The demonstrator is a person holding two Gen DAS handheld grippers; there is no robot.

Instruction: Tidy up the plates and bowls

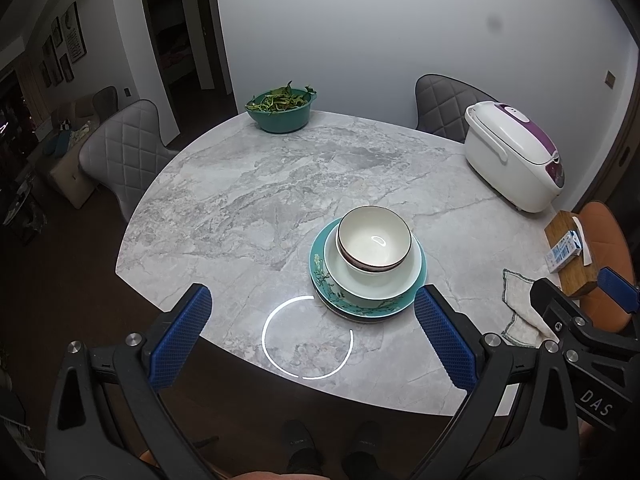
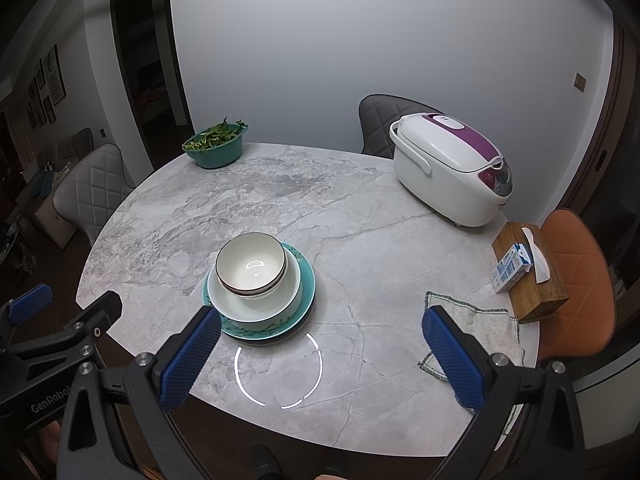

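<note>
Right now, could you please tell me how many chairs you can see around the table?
4: a light grey chair at the left, a dark grey one behind the cooker, an orange one at the right, another further back left. More may be hidden.

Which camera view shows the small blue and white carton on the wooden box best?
The right wrist view. There the carton is whole and unobstructed, leaning on the wooden box by the table's right edge. In the left wrist view it sits at the far right margin, smaller and distorted, close above the right gripper's dark frame.
</note>
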